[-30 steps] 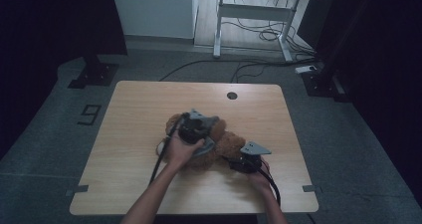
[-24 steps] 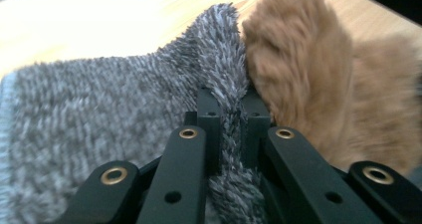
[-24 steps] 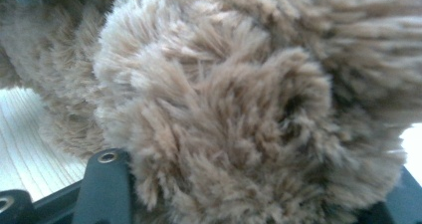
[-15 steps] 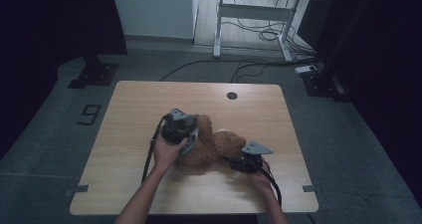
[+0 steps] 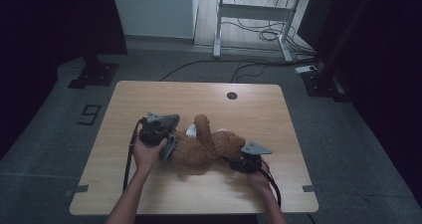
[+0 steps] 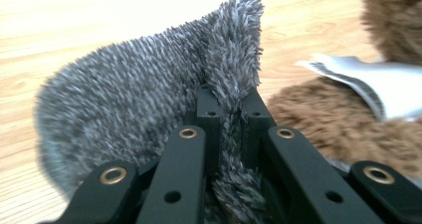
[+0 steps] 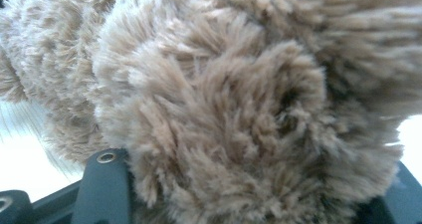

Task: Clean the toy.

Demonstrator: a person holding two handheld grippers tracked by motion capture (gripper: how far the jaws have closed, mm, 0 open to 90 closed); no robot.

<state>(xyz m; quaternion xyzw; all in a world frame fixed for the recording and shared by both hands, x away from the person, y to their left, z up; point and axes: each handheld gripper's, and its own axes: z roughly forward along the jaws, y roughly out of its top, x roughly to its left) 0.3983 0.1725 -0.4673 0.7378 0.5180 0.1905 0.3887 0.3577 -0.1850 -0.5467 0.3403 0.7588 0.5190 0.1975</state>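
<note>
Left gripper (image 6: 230,127): fingers (image 6: 209,114) pinching grey fuzzy cloth (image 6: 139,99); brown plush toy (image 6: 343,129) lying alongside on the wooden tabletop (image 6: 74,30).

The high view is dim and soft, its side edges sunk into near black; the wooden bench (image 5: 209,109) is the brightest part, evenly lit without hard shadows. In the left gripper view the bench's far edge glares white. The right gripper view is blurred, with blown-out lower corners.

grey floor (image 5: 348,149), white desk (image 5: 259,15), dark curtains (image 5: 54,20)
</note>
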